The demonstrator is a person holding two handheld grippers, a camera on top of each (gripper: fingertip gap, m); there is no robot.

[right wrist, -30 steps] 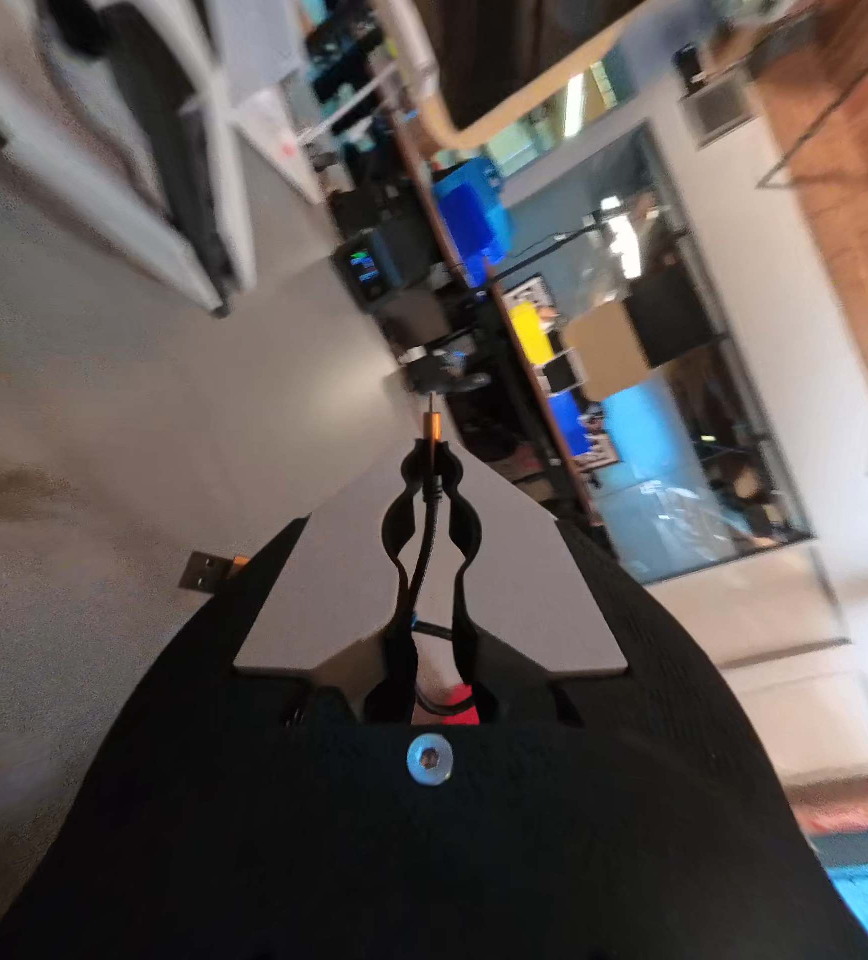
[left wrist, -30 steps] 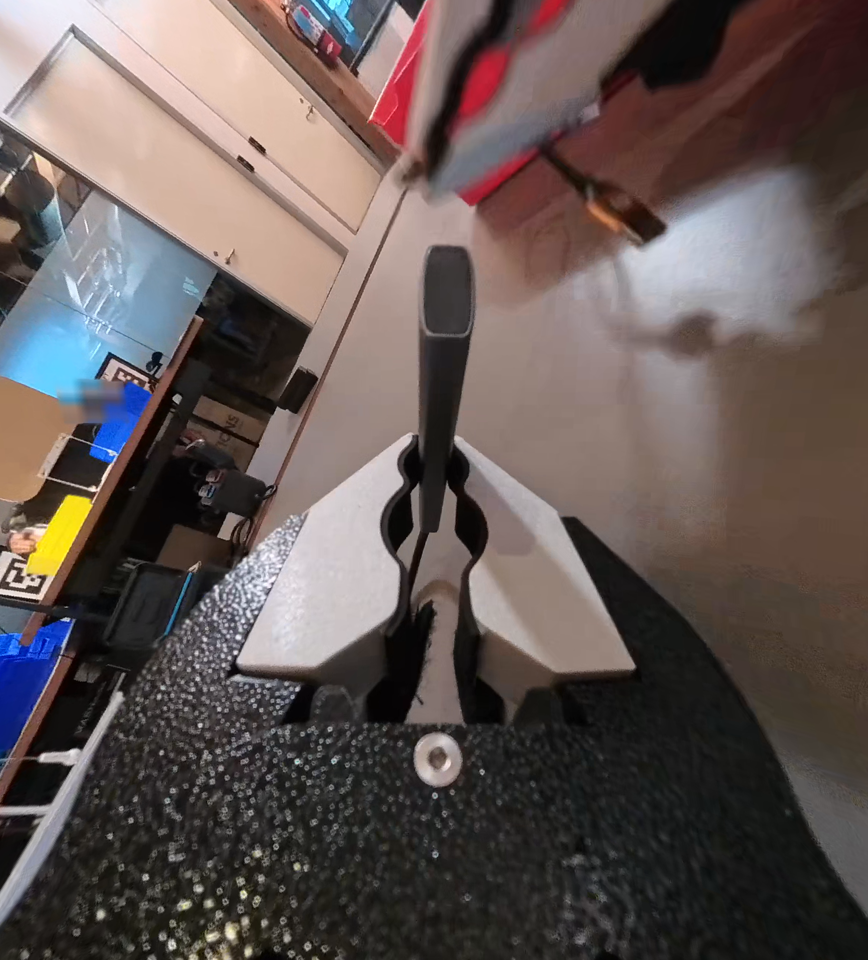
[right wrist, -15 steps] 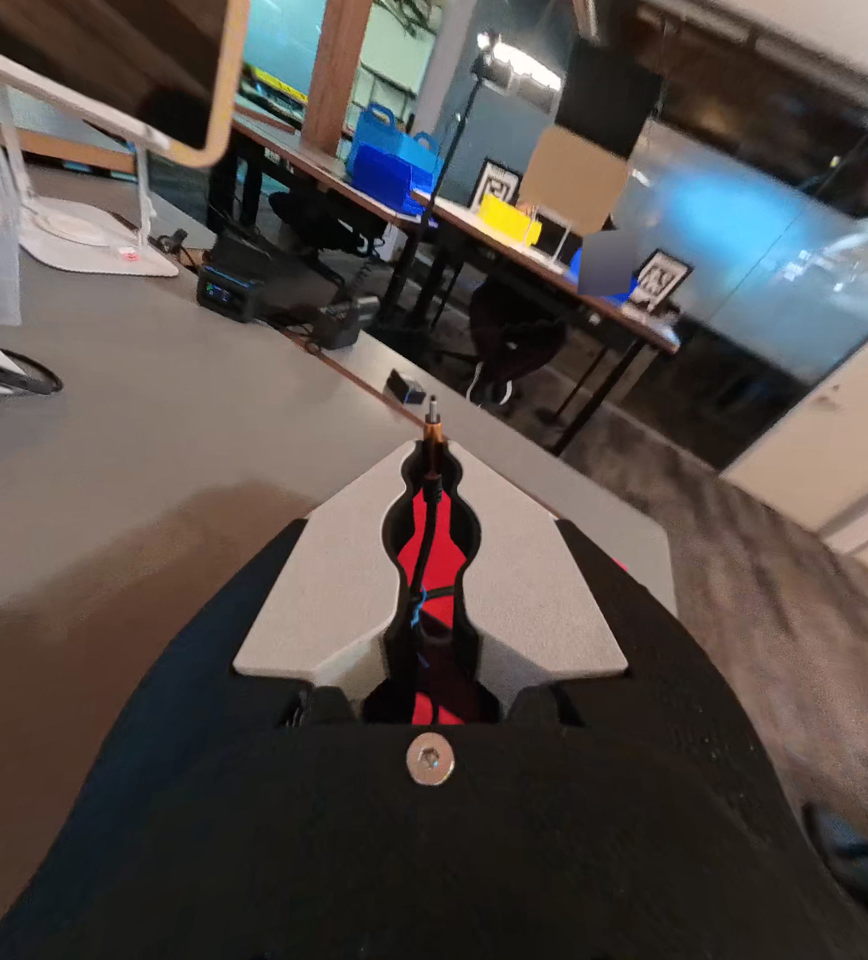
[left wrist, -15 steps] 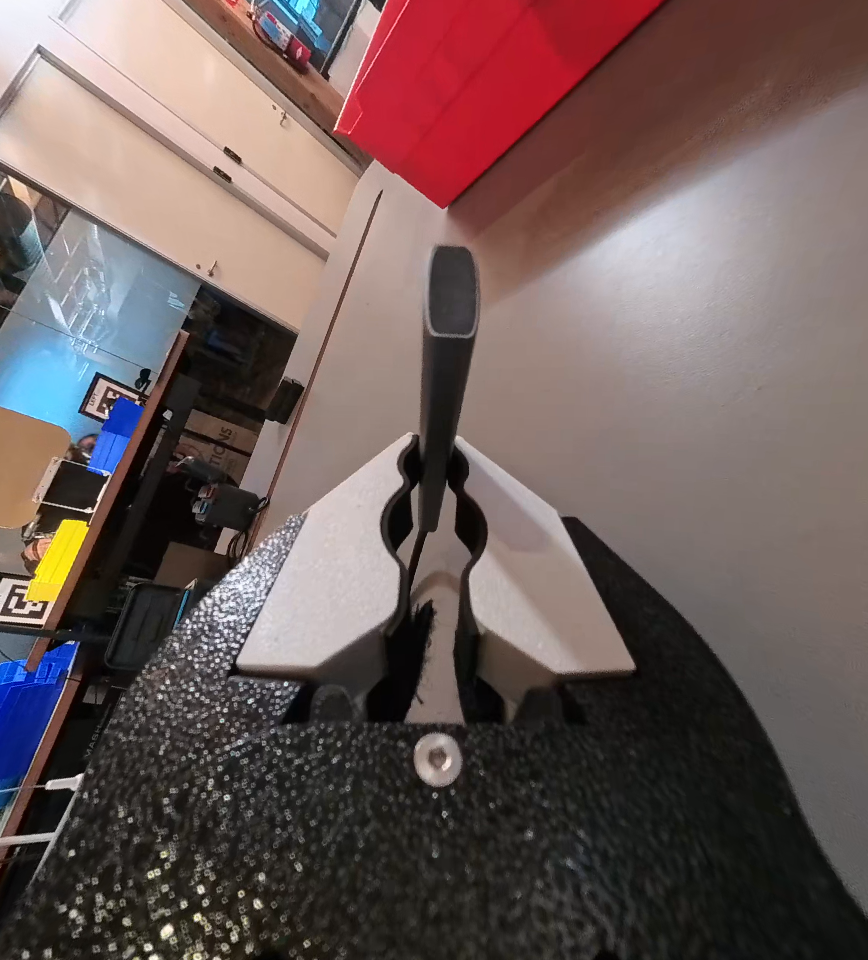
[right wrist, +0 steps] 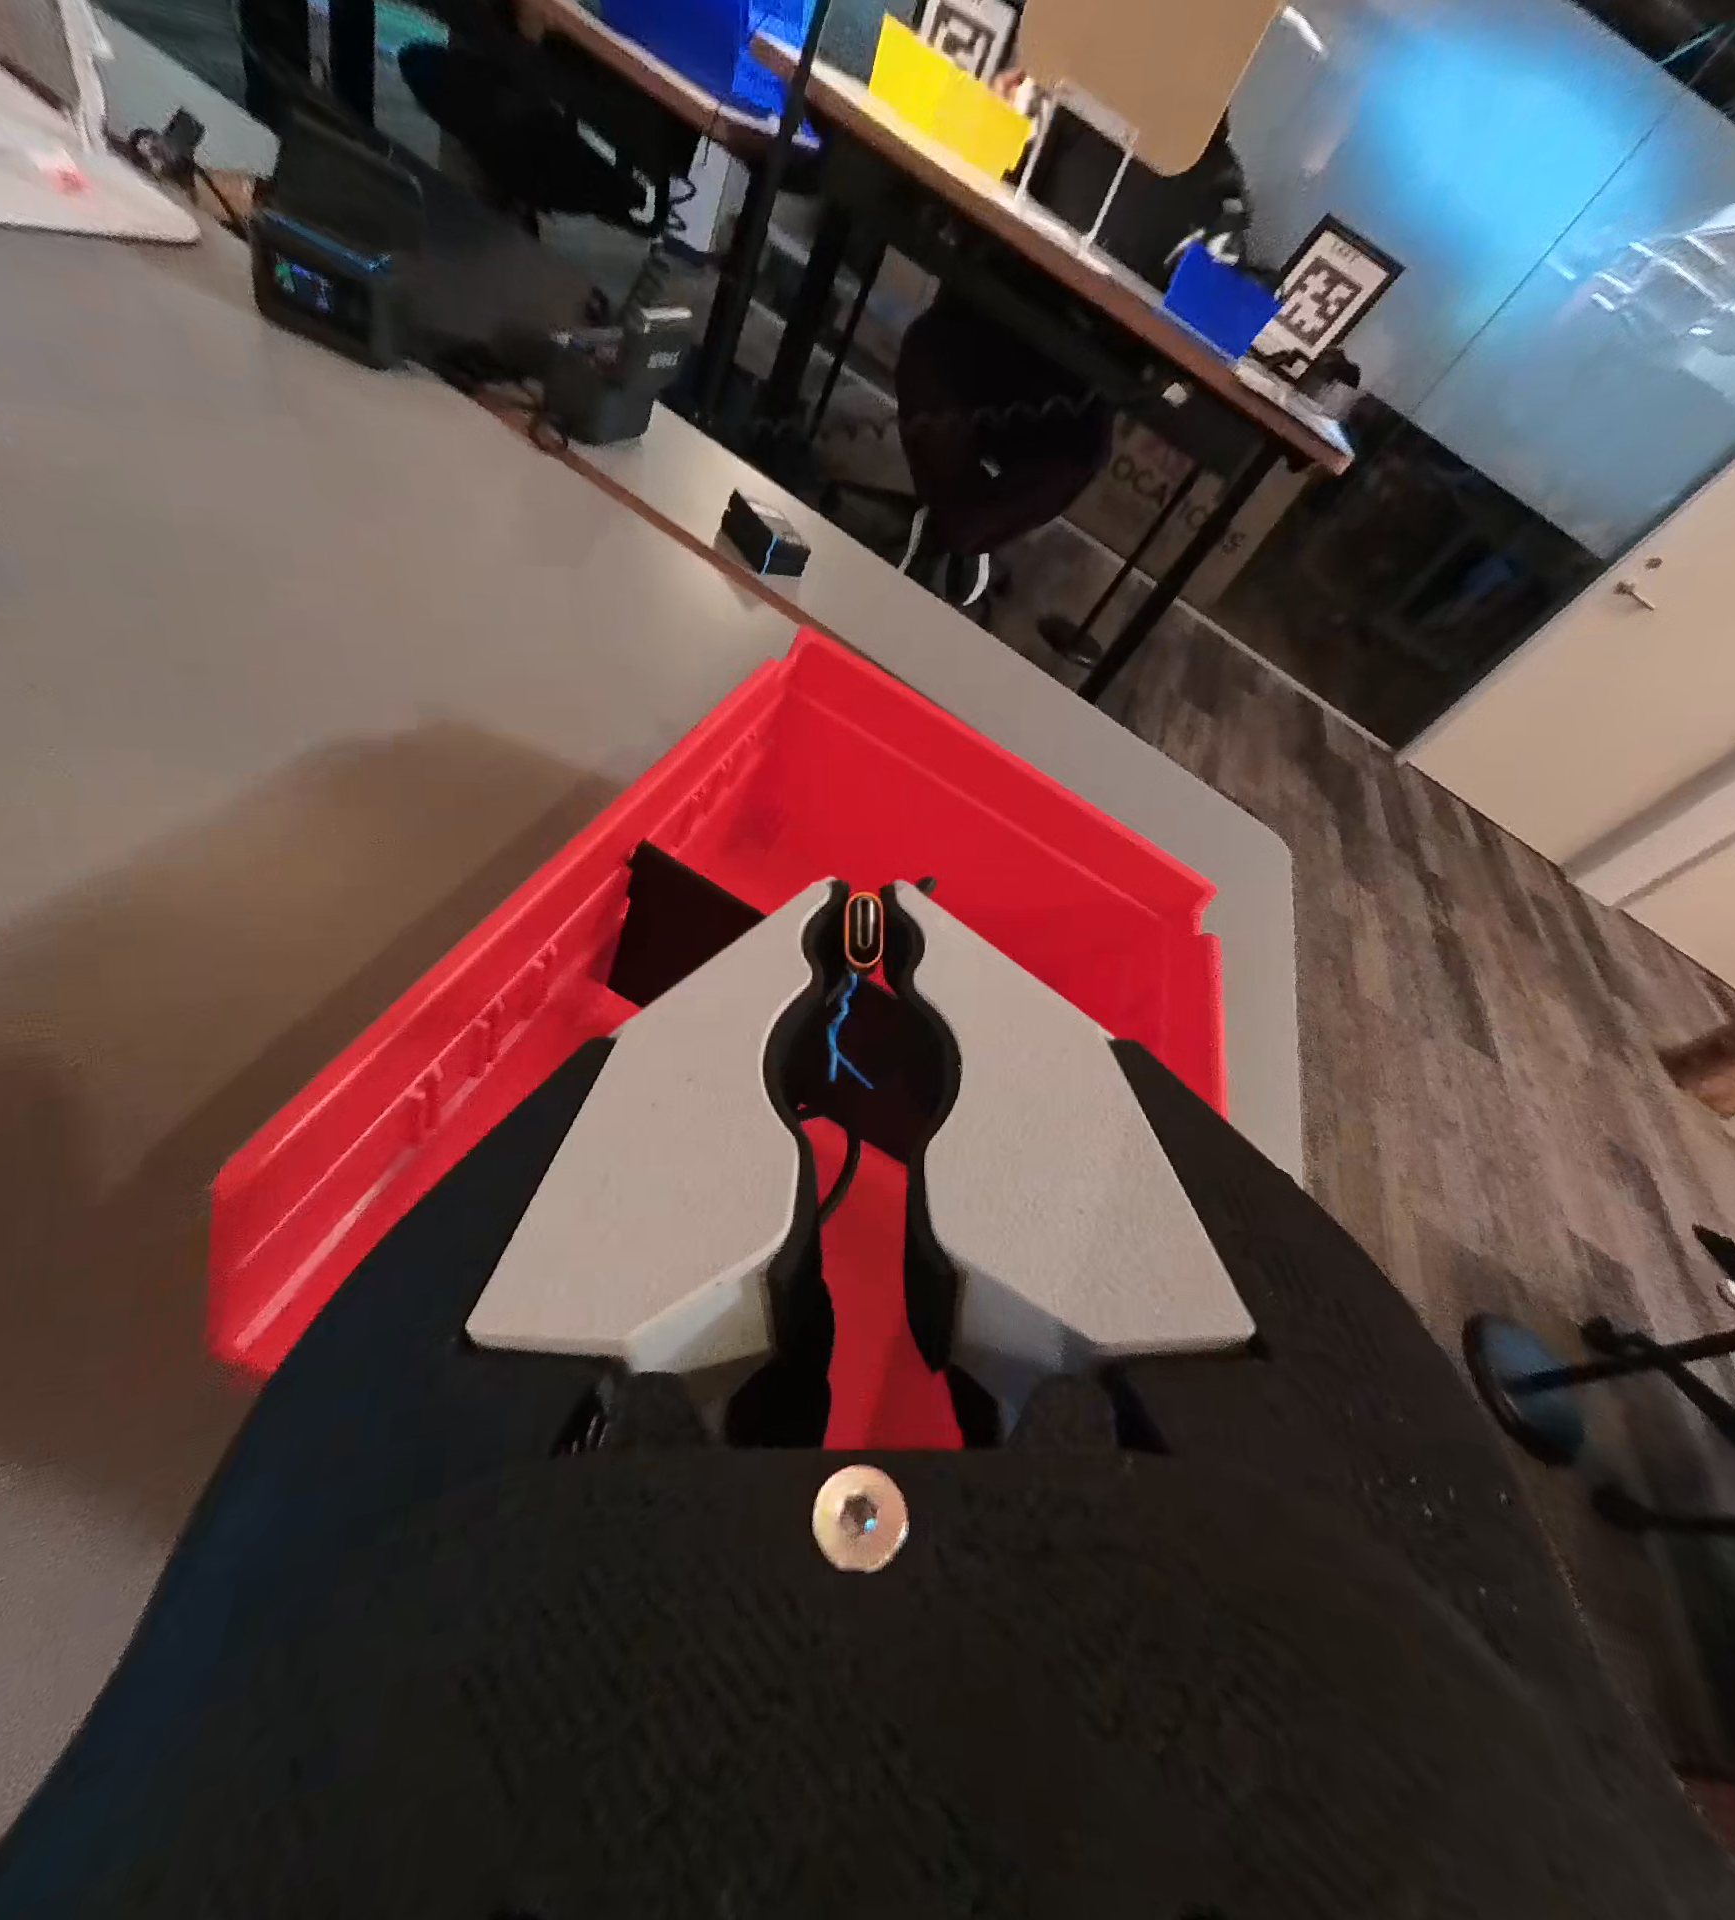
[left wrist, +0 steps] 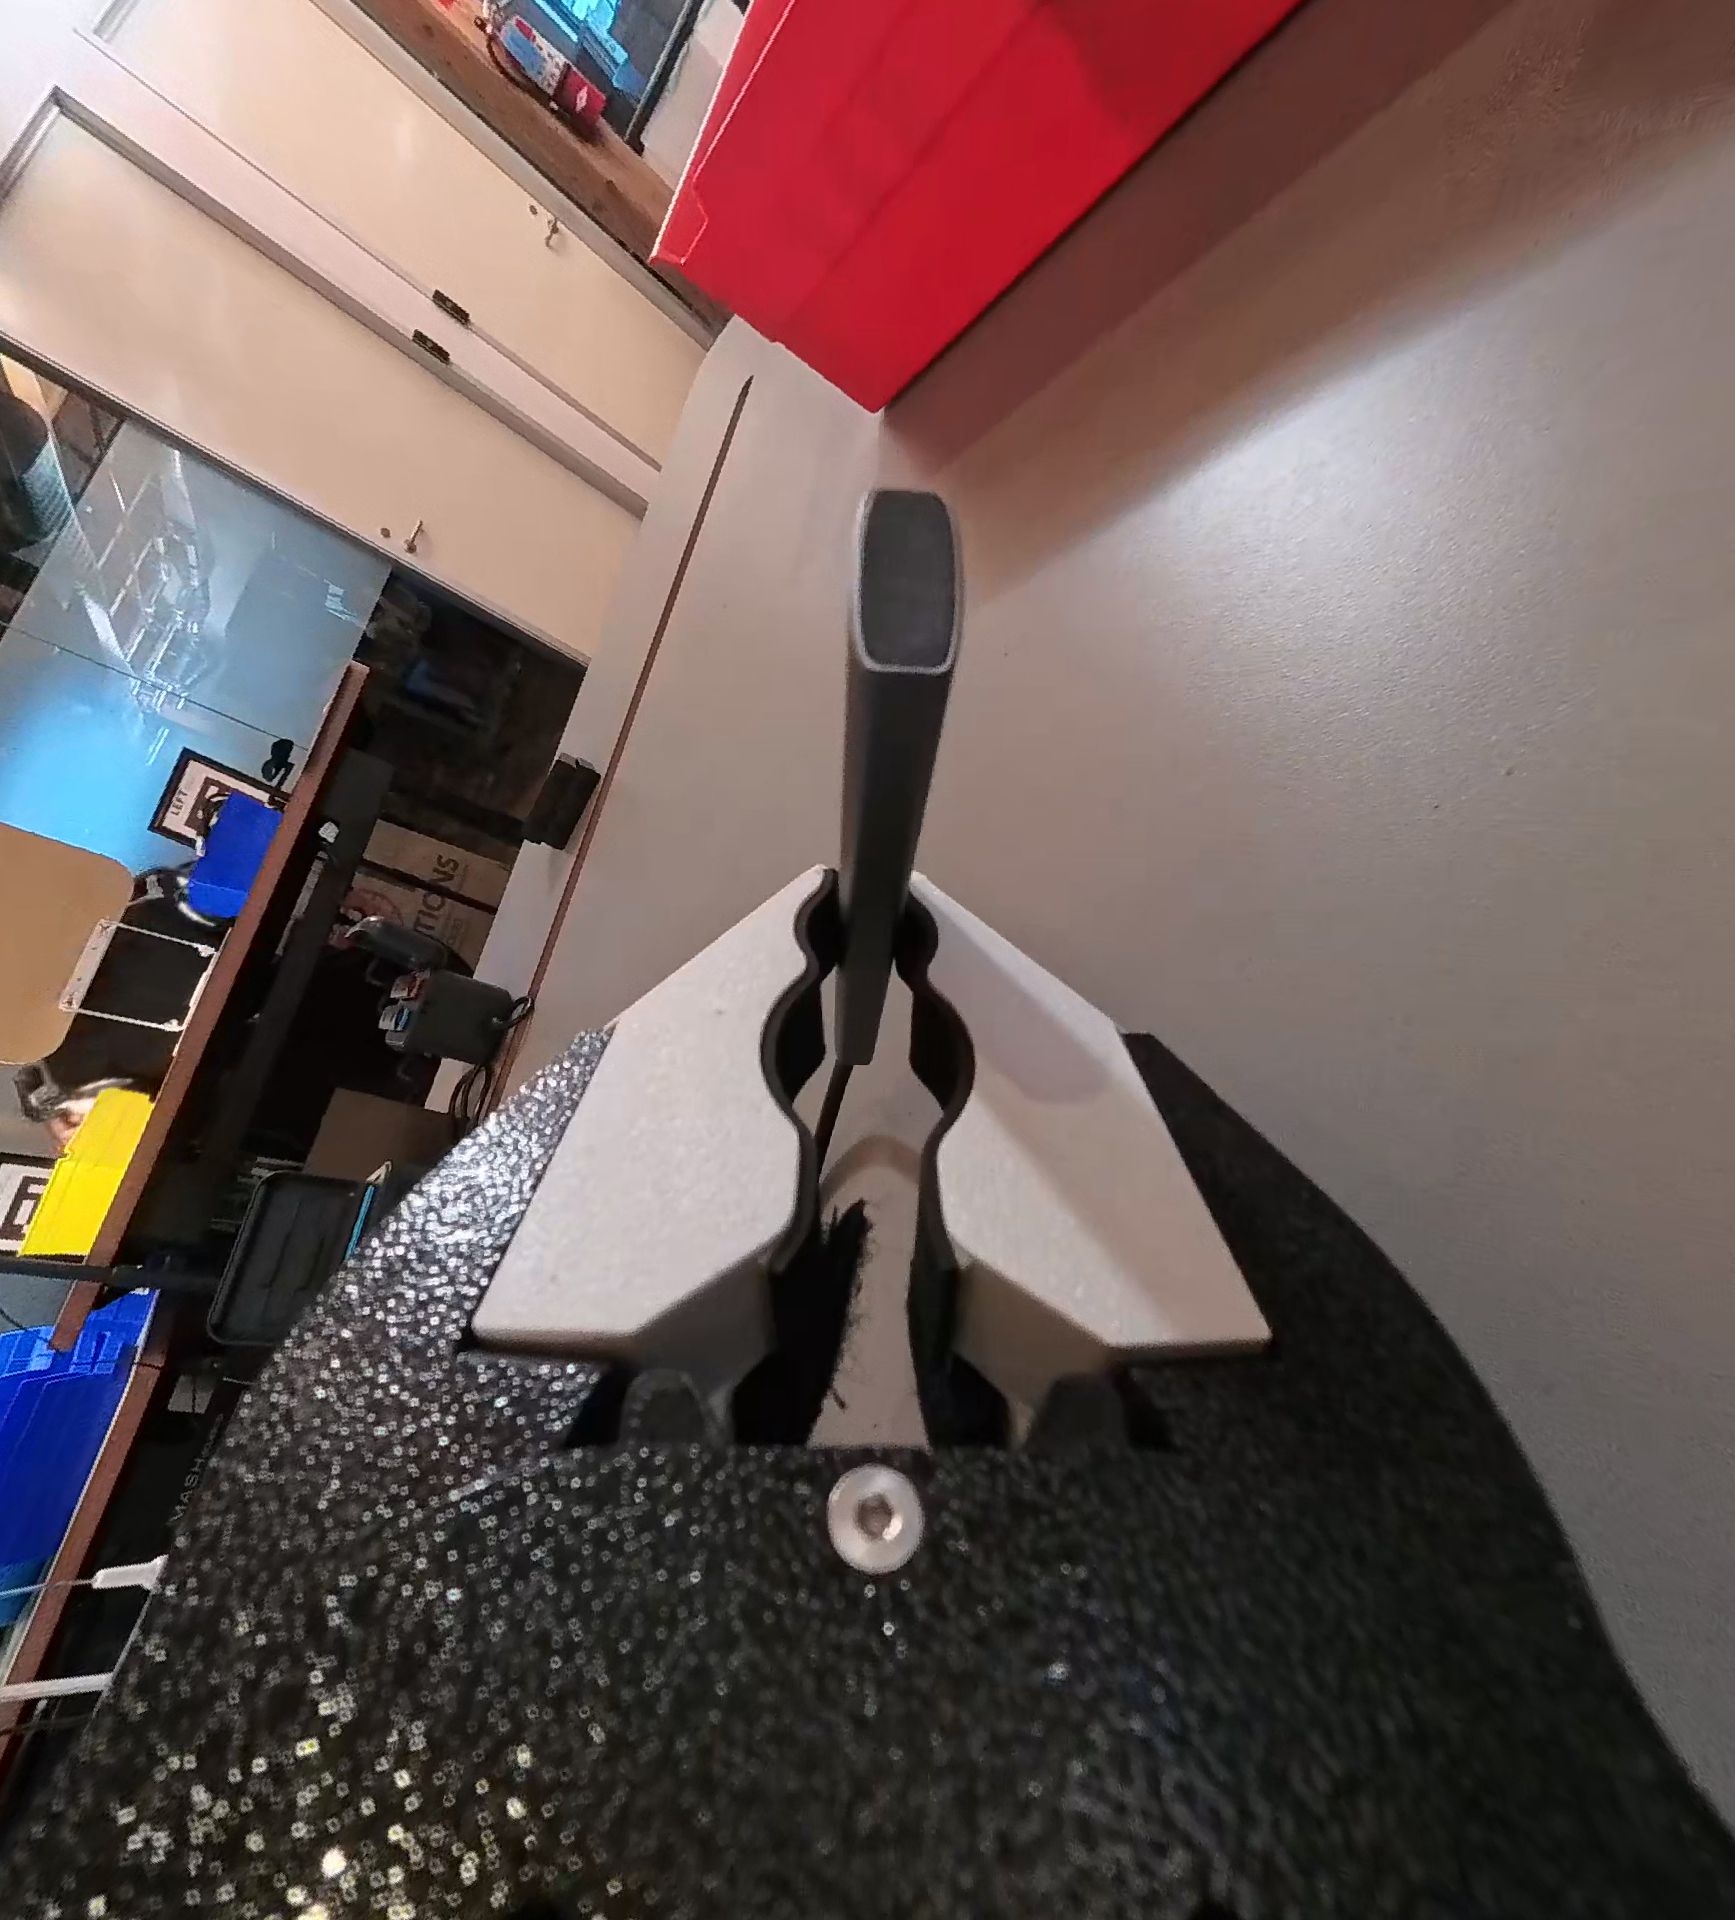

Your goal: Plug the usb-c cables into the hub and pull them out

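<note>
Right gripper (right wrist: 863, 902) has swung over the red bin (right wrist: 998, 821), clamping a cable plug (right wrist: 863, 928).

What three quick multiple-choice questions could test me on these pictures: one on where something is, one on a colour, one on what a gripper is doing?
1. Over what does the right gripper hang?
A. a keyboard
B. the bin
C. a chair

2. What colour is the bin?
A. red
B. green
C. white

3. What is the left gripper doing?
A. standing wide open
B. gripping a cup
C. clamping the hub

Answers:
1 B: the bin's inside shows behind and between the fingers in the right wrist view.
2 A: its walls are bright red in both views.
3 C: the dark hub juts out from between its shut fingers.
</note>
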